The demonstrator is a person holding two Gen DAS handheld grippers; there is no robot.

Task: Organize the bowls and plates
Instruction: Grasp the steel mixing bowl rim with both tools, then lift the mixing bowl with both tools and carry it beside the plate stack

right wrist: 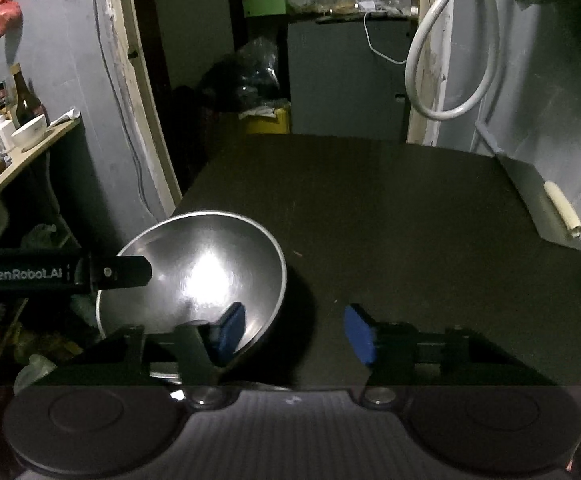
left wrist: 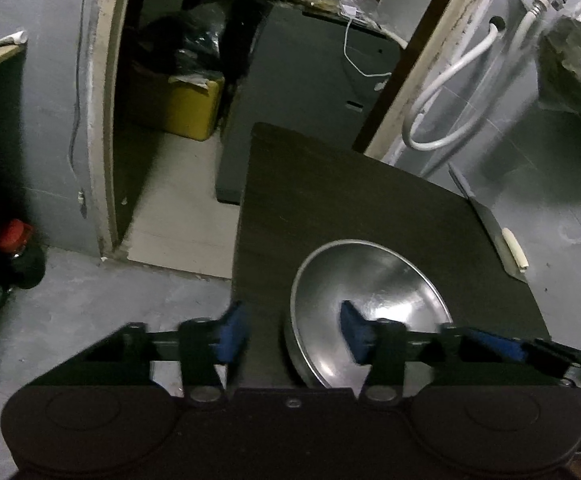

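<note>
A shiny steel bowl stands on the dark table near its front left corner. My left gripper is open astride the bowl's left rim, with one blue pad inside the bowl and the other outside over the table edge; neither pad touches the metal. My right gripper is open astride the right rim, one pad inside the bowl and the other over the table. The left gripper's black finger reaches over the bowl's left rim in the right wrist view.
A flat metal blade with a cream handle leans at the table's right edge by the grey wall. A white hose hangs behind. A side shelf holds bottles and a white bowl. A yellow bin sits in the doorway.
</note>
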